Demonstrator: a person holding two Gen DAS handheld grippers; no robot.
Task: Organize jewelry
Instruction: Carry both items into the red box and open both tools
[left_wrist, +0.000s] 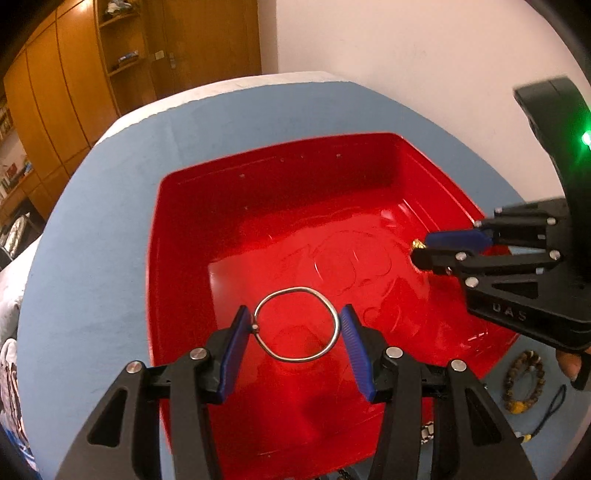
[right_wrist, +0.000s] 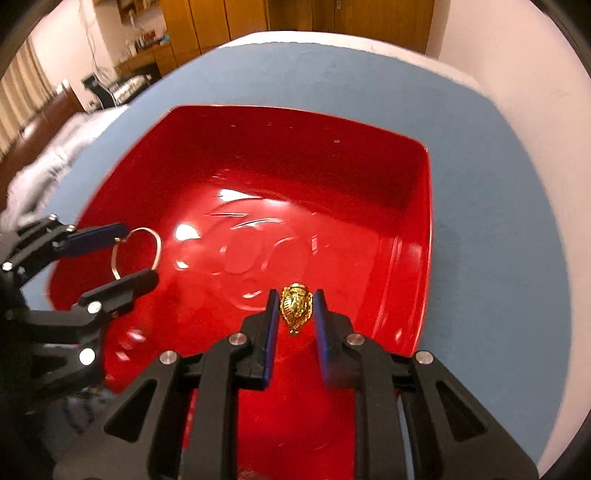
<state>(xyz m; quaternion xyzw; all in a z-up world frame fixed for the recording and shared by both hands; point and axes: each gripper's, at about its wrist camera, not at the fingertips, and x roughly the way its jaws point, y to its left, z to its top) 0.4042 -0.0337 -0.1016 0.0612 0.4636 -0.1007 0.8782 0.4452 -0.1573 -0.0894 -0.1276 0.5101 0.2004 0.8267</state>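
A red square tray (left_wrist: 177, 229) sits on a blue cloth (left_wrist: 110, 206). My left gripper (left_wrist: 295, 323) is shut on a thin silver bangle (left_wrist: 334, 314) and holds it above the tray's near part; it also shows in the right wrist view (right_wrist: 135, 256) with the bangle (right_wrist: 158, 247). My right gripper (right_wrist: 295, 306) is shut on a small gold ornament (right_wrist: 295, 308) over the tray (right_wrist: 406, 177). In the left wrist view the right gripper (left_wrist: 421, 249) is at the tray's right side, with the gold ornament (left_wrist: 418, 243) at its tips.
A brown beaded bracelet (left_wrist: 524, 380) and a dark cord with a small charm (left_wrist: 550, 410) lie on the cloth right of the tray. A small metal piece (left_wrist: 428, 432) lies at the tray's near edge. Wooden cupboards (left_wrist: 74, 92) and a white wall (left_wrist: 406, 55) stand behind.
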